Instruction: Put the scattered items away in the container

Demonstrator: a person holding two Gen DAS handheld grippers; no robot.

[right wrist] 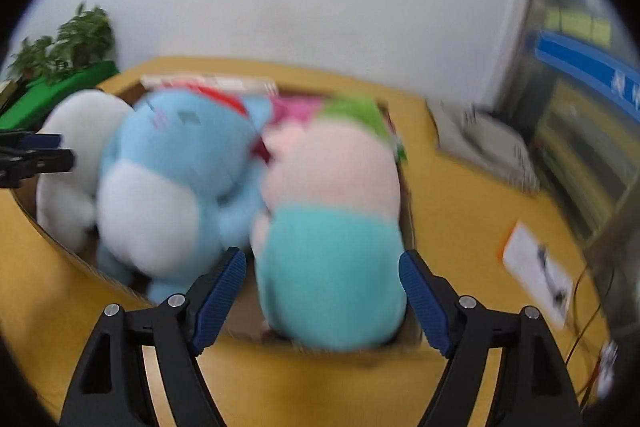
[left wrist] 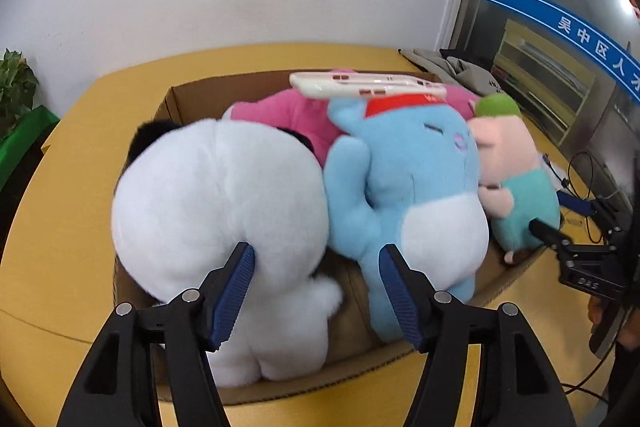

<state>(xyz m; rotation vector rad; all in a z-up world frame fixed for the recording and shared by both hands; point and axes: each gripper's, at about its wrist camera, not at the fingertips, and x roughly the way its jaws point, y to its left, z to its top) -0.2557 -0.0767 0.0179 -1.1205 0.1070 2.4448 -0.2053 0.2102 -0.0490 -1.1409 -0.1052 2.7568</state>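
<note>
Your left gripper (left wrist: 316,297): fingers spread wide, empty, over white plush (left wrist: 216,211) and blue plush (left wrist: 404,195).
Your right gripper (right wrist: 322,297): spread wide, flanking teal-bodied plush (right wrist: 328,267) in cardboard box (left wrist: 280,383).

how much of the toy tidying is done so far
Mostly done: the white plush, blue plush, pink plush, pig plush and toy train all sit in the cardboard box. Both the left tool and right tool are open, holding nothing. No stray toys are visible on the table.
</note>
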